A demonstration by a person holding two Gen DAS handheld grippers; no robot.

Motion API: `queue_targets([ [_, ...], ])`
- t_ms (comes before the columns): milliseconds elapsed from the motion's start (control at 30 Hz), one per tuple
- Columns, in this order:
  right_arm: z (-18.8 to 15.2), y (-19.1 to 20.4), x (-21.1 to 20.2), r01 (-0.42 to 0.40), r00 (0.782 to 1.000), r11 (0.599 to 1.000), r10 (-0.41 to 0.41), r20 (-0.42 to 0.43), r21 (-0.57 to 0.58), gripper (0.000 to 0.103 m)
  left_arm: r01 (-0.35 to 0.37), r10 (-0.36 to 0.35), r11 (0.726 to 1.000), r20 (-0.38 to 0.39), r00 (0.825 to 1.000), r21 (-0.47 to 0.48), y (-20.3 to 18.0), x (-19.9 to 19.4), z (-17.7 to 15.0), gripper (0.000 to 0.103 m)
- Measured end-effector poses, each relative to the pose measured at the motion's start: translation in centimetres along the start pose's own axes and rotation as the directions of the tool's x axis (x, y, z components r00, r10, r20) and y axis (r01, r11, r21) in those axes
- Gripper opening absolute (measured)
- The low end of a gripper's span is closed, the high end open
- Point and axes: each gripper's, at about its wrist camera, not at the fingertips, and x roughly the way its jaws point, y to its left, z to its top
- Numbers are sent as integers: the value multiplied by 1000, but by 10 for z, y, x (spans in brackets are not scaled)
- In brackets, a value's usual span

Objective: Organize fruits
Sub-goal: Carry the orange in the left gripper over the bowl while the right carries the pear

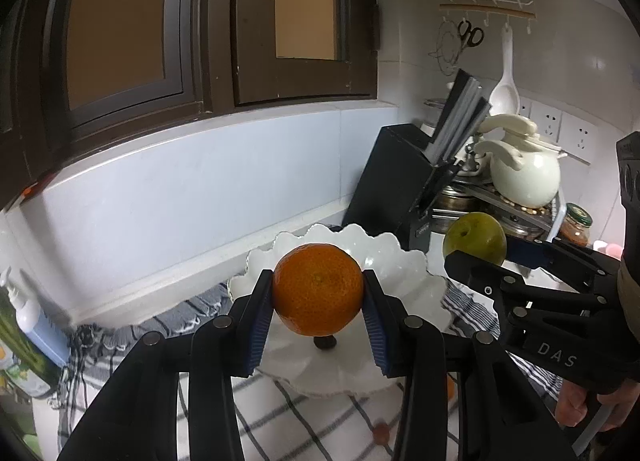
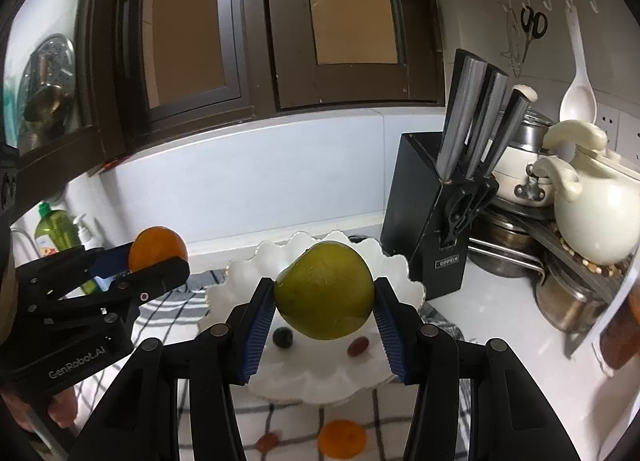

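My left gripper [image 1: 318, 293] is shut on an orange tangerine [image 1: 318, 288] and holds it above a white scalloped plate [image 1: 404, 261]. My right gripper [image 2: 325, 297] is shut on a green pear-like fruit [image 2: 325, 296] and holds it above the same plate [image 2: 224, 297]. The plate holds a dark blueberry [image 2: 282, 338] and a small reddish-brown fruit [image 2: 357, 346]. The right gripper [image 1: 476, 257] with the green fruit [image 1: 474, 238] shows at the right of the left wrist view. The left gripper [image 2: 158, 257] with the tangerine [image 2: 157, 247] shows at the left of the right wrist view.
The plate sits on a checked cloth [image 2: 168, 317]. Another small orange fruit [image 2: 342, 439] and a small red fruit [image 2: 267, 441] lie on the cloth near me. A black knife block [image 2: 428, 217], a cream teapot [image 2: 592, 213] and pots stand at the right. Bottles [image 2: 56, 229] stand at the left.
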Motion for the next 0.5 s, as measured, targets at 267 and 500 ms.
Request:
queue_targets([
  [267, 15, -12, 45, 2, 998, 1000, -2, -62, -6, 51, 2, -3, 1000, -47, 999, -23, 9, 41, 16, 42],
  [500, 23, -24, 89, -4, 990, 1000, 3, -144, -7, 51, 5, -9, 1000, -128, 992, -30, 14, 87, 21, 42],
])
